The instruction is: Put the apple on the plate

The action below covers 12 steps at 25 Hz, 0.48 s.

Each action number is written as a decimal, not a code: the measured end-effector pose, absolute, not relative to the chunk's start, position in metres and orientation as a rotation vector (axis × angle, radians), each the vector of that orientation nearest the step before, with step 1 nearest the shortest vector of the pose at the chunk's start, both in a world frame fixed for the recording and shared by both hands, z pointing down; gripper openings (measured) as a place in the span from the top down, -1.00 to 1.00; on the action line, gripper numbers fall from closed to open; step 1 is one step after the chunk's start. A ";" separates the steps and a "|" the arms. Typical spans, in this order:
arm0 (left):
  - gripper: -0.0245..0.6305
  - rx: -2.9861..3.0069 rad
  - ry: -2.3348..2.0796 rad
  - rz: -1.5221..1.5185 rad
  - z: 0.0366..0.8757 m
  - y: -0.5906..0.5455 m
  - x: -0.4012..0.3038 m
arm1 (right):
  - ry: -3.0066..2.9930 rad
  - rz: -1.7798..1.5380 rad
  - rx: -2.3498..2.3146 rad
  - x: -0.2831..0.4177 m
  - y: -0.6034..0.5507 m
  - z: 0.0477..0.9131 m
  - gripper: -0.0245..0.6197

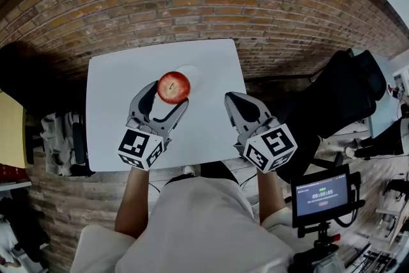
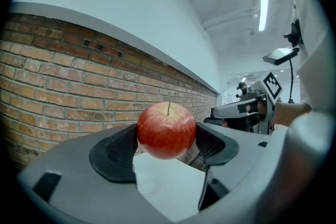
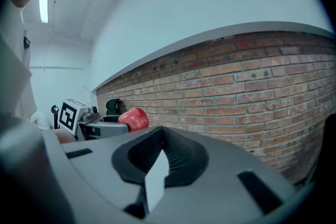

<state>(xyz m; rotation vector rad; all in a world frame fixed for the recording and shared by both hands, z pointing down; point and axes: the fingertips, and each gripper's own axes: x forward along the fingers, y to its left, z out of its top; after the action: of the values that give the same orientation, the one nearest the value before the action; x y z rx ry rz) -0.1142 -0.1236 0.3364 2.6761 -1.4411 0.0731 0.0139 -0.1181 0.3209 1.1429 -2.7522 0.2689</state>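
Clamping the apple (image 1: 174, 87) between both pads, the left gripper (image 1: 170, 94) holds it clear of the white table (image 1: 115, 112), apparently for setting on the pale plate (image 1: 192, 75) just beyond. The right gripper (image 1: 229, 99), jaws together and empty, sits aside to the right.

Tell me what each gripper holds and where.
The left hand-held gripper clamps the apple by its two sides, stem up. The right hand-held gripper is shut and holds nothing.
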 end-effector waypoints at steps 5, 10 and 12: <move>-0.15 2.658 -1.448 0.052 0.347 -0.146 -0.112 | -2.750 0.290 1.125 0.015 -0.139 0.328 0.91; -0.15 2.630 -1.432 0.095 0.370 -0.169 -0.108 | -2.737 0.321 1.120 0.016 -0.157 0.337 0.91; -0.15 2.614 -1.432 0.111 0.382 -0.178 -0.109 | -2.728 0.339 1.120 0.017 -0.163 0.344 0.92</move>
<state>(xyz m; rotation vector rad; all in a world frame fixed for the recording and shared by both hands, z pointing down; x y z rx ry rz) -0.1090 -0.1782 0.3816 2.6141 -1.4318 0.1114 0.0170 -0.1627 0.3436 1.1197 -2.7281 0.3385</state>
